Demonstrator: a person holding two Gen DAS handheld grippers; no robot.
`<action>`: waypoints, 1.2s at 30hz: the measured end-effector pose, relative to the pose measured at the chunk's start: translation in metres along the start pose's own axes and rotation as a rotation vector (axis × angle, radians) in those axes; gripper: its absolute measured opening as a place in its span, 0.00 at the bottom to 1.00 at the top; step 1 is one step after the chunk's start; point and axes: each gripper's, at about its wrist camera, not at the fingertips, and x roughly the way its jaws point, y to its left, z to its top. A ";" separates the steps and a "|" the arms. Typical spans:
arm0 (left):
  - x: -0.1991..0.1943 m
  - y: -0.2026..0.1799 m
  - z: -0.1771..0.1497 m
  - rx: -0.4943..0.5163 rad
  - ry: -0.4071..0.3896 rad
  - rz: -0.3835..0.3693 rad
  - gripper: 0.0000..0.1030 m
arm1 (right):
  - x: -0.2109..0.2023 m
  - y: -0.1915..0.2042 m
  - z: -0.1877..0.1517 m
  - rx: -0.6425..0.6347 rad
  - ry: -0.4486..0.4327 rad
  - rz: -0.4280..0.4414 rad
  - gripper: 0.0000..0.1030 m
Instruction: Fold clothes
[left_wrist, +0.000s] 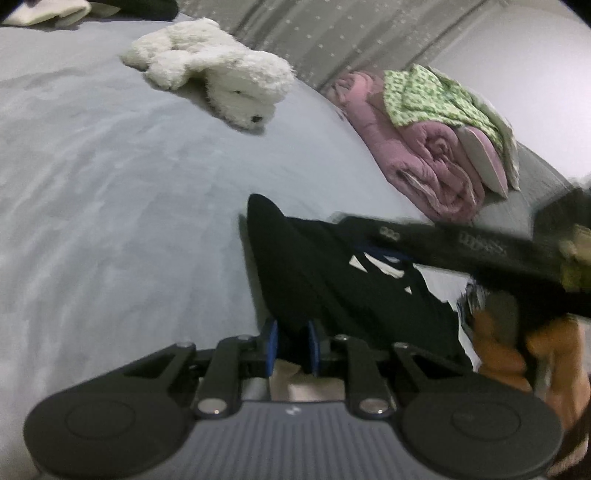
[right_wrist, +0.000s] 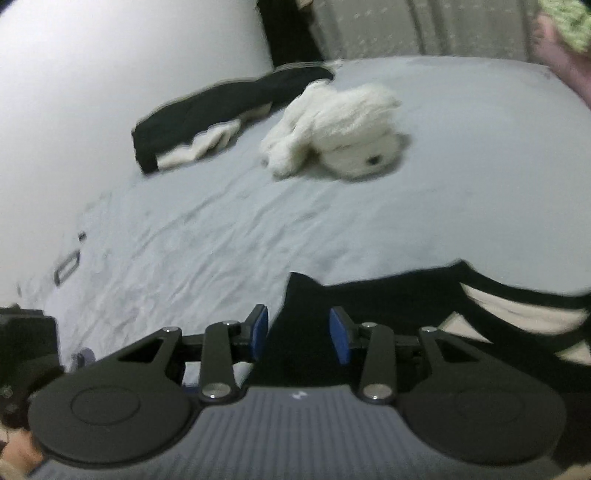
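A black garment with white markings lies on the grey bed sheet. My left gripper is shut on a fold of it, lifting that edge slightly. The right gripper's black body crosses the left wrist view above the garment. In the right wrist view the same black garment fills the lower right. My right gripper is shut on its near edge, with black cloth between the blue pads.
A white plush toy lies mid-bed. A rolled pink blanket with green patterned cloth sits at the right edge. A black and cream clothes pile lies far left. Grey curtain behind.
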 end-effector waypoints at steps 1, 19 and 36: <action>0.000 0.000 0.000 0.007 0.003 0.002 0.28 | 0.010 0.004 0.003 -0.008 0.020 -0.011 0.41; 0.002 -0.010 -0.004 0.066 0.114 0.025 0.10 | 0.048 0.020 0.000 -0.078 -0.070 -0.175 0.04; -0.025 -0.009 0.012 -0.035 -0.114 -0.001 0.16 | 0.010 -0.004 0.006 0.057 -0.146 -0.078 0.48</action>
